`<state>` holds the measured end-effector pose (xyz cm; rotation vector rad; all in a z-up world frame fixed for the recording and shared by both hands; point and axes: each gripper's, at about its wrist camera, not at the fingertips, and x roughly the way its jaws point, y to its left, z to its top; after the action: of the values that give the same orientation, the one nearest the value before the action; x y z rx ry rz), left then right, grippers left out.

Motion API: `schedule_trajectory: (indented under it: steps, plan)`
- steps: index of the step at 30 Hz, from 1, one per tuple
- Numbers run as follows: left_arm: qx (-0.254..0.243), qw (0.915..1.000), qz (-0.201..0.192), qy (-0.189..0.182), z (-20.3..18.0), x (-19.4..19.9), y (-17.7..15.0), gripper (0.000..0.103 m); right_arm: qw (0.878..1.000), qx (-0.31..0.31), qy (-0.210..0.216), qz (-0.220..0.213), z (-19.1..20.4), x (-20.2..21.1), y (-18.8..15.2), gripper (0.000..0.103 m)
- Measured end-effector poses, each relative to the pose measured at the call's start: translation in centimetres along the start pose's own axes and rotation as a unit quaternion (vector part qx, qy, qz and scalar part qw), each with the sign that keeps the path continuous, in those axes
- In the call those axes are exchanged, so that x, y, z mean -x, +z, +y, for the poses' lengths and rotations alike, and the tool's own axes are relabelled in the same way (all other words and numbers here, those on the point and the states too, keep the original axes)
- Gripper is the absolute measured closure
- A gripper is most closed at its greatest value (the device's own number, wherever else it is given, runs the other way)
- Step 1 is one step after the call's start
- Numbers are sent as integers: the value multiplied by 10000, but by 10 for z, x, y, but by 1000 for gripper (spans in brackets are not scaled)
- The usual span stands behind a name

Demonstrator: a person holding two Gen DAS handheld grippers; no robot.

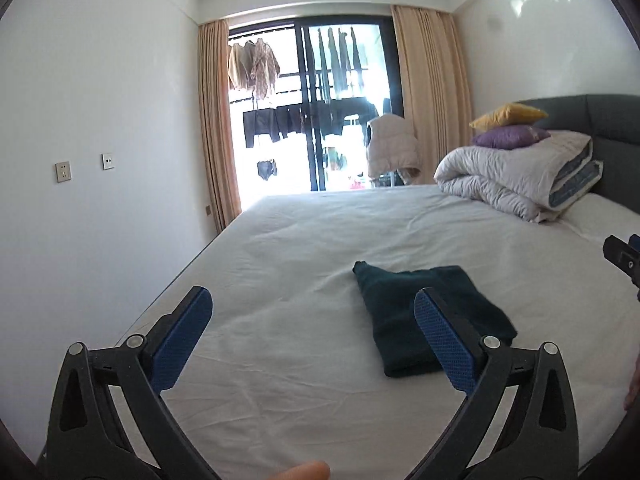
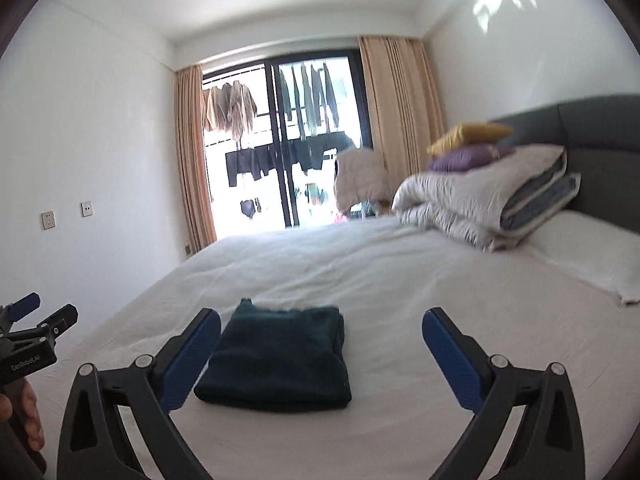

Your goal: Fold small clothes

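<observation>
A dark teal garment point(image 1: 430, 320) lies folded into a compact rectangle on the white bed sheet point(image 1: 300, 248); it also shows in the right wrist view point(image 2: 280, 360). My left gripper point(image 1: 314, 300) is open and empty, held above the sheet to the left of the garment. My right gripper point(image 2: 320, 320) is open and empty, held just in front of and above the garment, its jaws wide apart. The left gripper also shows at the left edge of the right wrist view point(image 2: 40, 312), and the right gripper shows at the right edge of the left wrist view point(image 1: 624, 260).
A folded white duvet point(image 1: 520, 176) with a purple pillow point(image 1: 508, 136) and a yellow pillow point(image 1: 508, 114) sits at the grey headboard point(image 1: 608, 120). A white pillow point(image 2: 592, 252) lies far right. A balcony door point(image 1: 312, 108) with curtains is beyond the bed. The bed's left edge point(image 1: 188, 268) drops beside the wall.
</observation>
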<state>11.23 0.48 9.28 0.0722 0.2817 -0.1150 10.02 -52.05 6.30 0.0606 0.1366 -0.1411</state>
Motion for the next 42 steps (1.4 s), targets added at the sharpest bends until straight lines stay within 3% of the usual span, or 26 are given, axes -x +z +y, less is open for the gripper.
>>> schedule_trajectory:
  steps: [4,6,9,15,25,42]
  plan:
    - [-100,9998,146,112,8,50,10,0,9995,68,260,-149,27,35,22,0]
    - [-158,9992,282,225,14,75,8,0,9992,102,378,-15,31,47,27,0]
    - [-14,9988,473,76,26,106,1,0,9992,19,313,250,34,58,24,0]
    - [403,9923,1169,-103,30,127,-21,0,9965,-92,188,804,29,70,2,0]
    - [574,9784,1966,-284,28,111,-76,0,9893,24,157,1448,45,78,-37,0]
    - [696,9678,2417,-64,48,75,-127,0,9737,71,437,2235,84,69,-89,0]
